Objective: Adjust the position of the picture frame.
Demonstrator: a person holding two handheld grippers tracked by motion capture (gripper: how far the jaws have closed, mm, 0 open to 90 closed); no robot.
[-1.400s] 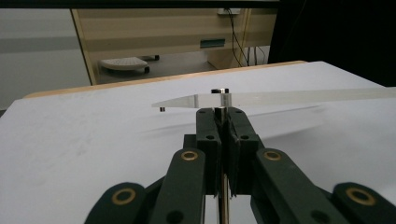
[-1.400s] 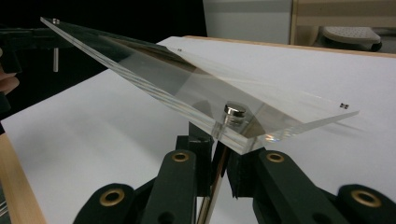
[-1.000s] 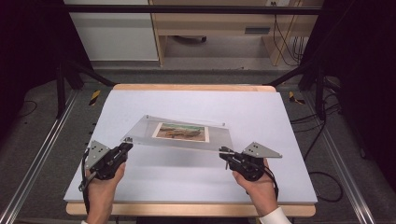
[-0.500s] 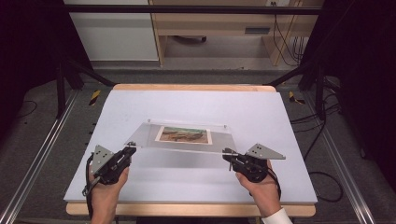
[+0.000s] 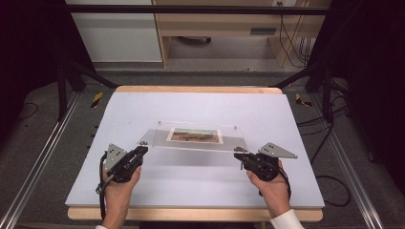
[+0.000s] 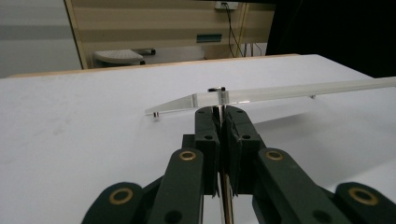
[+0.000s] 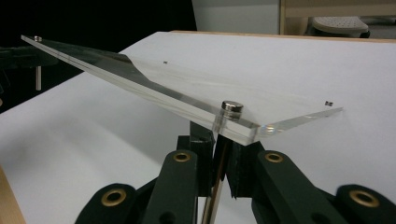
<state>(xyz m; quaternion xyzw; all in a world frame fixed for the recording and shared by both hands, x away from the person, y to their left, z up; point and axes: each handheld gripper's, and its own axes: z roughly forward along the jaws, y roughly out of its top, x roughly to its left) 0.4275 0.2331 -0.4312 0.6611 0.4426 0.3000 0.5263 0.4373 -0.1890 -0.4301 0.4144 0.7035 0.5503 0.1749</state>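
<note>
While the clear acrylic frame hangs above the middle of the white worktop, its long axis runs from the person's left to right, across the worktop, with the broad face turned up and a small landscape picture sandwiched in its centre. In the high view the far long edge sits a little farther from the person and the near edge lies between the two grippers. The left gripper meets the frame's near left corner; in the left gripper view its jaws are pressed nearly together around a thin metal standoff pin that passes down from that corner. The right gripper meets the near right corner; in the right gripper view its jaws are likewise closed narrowly on the metal pin under a silver cap, the plate's edge resting just above them. Each hand holds its tool low over the worktop, well apart from the other
</note>
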